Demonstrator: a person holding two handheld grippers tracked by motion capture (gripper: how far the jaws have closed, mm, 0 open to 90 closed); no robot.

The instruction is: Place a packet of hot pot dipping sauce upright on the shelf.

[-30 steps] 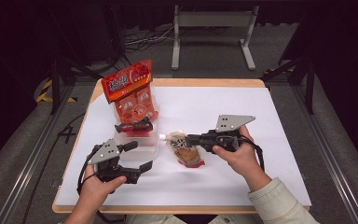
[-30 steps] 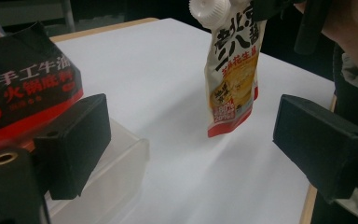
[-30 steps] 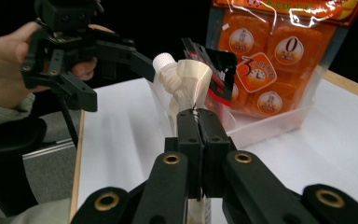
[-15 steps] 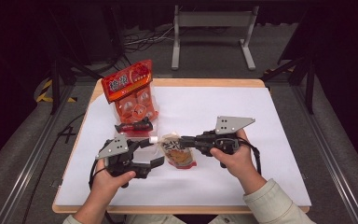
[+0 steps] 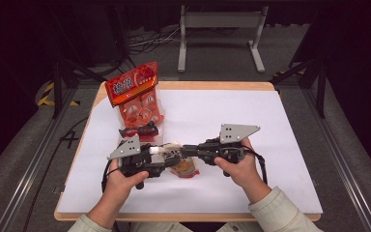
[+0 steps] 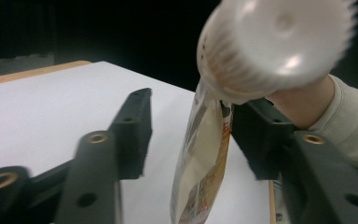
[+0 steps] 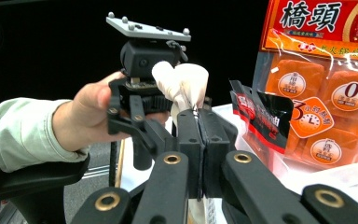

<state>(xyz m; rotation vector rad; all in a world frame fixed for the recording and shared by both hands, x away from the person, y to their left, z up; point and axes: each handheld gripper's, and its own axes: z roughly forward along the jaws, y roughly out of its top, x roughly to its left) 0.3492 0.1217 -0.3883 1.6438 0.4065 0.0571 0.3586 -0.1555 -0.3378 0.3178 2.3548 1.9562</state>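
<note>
Between the closing jaws of the left gripper (image 5: 160,157), not yet pinched, sits the white cap (image 6: 279,44) of a spouted pouch (image 6: 200,172); the right gripper (image 7: 198,140), pressed together, pinches the pouch below that cap.

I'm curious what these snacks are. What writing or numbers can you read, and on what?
"橋頭": orange pack, top banner.
"0": round label on that pack.
"3": clock badge on it; its small text is too small to read.
Black packet: print blurred.
Pouch with white cap: print unreadable.
</note>
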